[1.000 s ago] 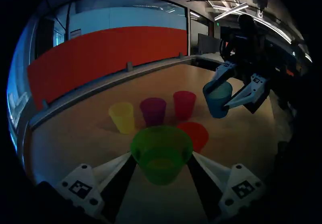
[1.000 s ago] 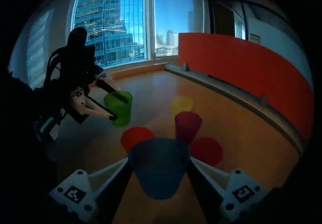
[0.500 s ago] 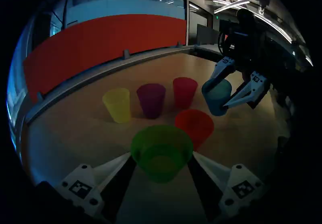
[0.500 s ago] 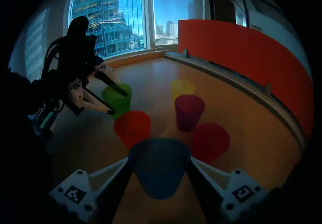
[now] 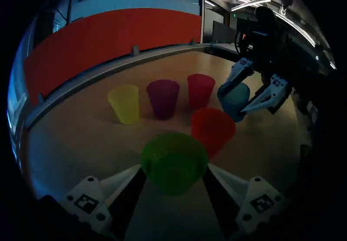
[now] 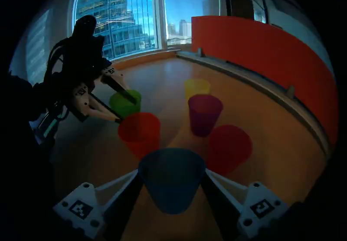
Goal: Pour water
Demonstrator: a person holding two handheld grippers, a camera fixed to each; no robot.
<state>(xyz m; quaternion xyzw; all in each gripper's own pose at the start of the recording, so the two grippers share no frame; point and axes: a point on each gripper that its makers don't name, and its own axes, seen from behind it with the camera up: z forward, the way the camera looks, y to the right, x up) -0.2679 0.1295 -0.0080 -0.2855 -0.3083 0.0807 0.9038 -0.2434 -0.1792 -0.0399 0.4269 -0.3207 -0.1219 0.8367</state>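
No word, number or brand name can be read in either view. The only printed signs are square black-and-white coded markers (image 5: 86, 203), one on each finger of the left gripper (image 5: 173, 168), near at the bottom of the left gripper view. The right gripper (image 6: 172, 174) carries the same on its fingers in the right gripper view. Smaller markers of that kind stand on the far gripper's fingers, at right in the left gripper view and at left in the right gripper view, too small to make out.
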